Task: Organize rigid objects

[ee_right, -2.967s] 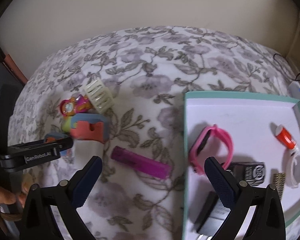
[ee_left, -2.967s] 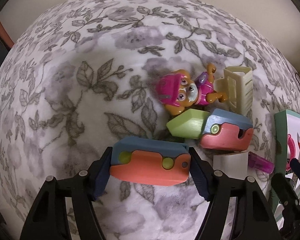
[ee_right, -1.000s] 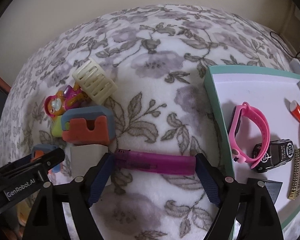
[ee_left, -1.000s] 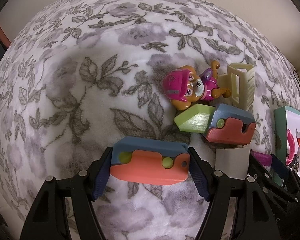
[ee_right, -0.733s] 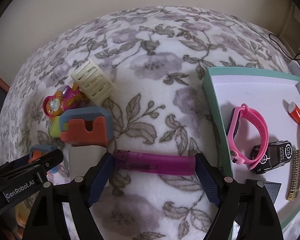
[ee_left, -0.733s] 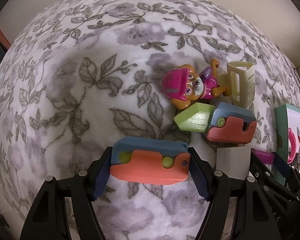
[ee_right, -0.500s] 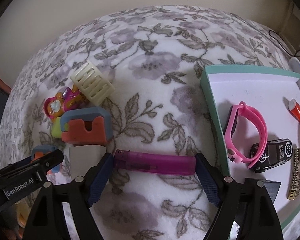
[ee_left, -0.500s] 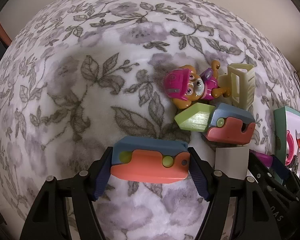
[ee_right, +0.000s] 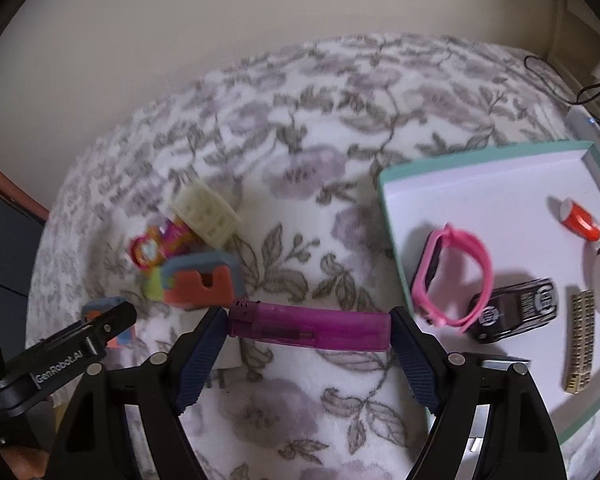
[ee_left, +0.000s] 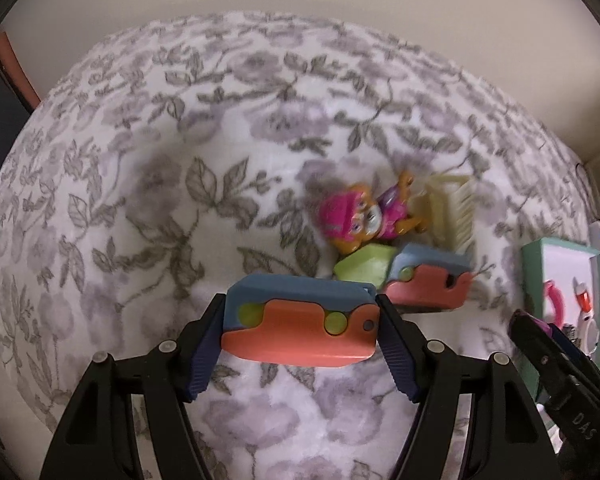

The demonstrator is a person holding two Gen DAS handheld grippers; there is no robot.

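Note:
My left gripper [ee_left: 300, 328] is shut end to end on a blue and orange toy block [ee_left: 300, 324] with lime buttons, held above the floral blanket. A purple lighter [ee_right: 308, 326] spans the jaws of my right gripper [ee_right: 308, 332], which is shut on its two ends and holds it off the blanket. On the blanket behind lie a second blue and orange toy with a lime blade [ee_left: 412, 280], a pink-helmeted puppy figure [ee_left: 360, 220] and a cream hair claw [ee_left: 452, 208]. The left gripper's body [ee_right: 60, 356] shows at the right wrist view's lower left.
A teal-rimmed white tray [ee_right: 384, 184] lies at the right with a pink wristband [ee_right: 456, 276], a black car key [ee_right: 516, 312], an orange and white tube [ee_right: 580, 220] and a gold strip [ee_right: 580, 344]. A beige wall stands behind; cables [ee_right: 572, 84] sit at the far right.
Both grippers have risen with their objects, so the blanket and toys look smaller and farther. The lighter and the blue and orange block have left the blanket.

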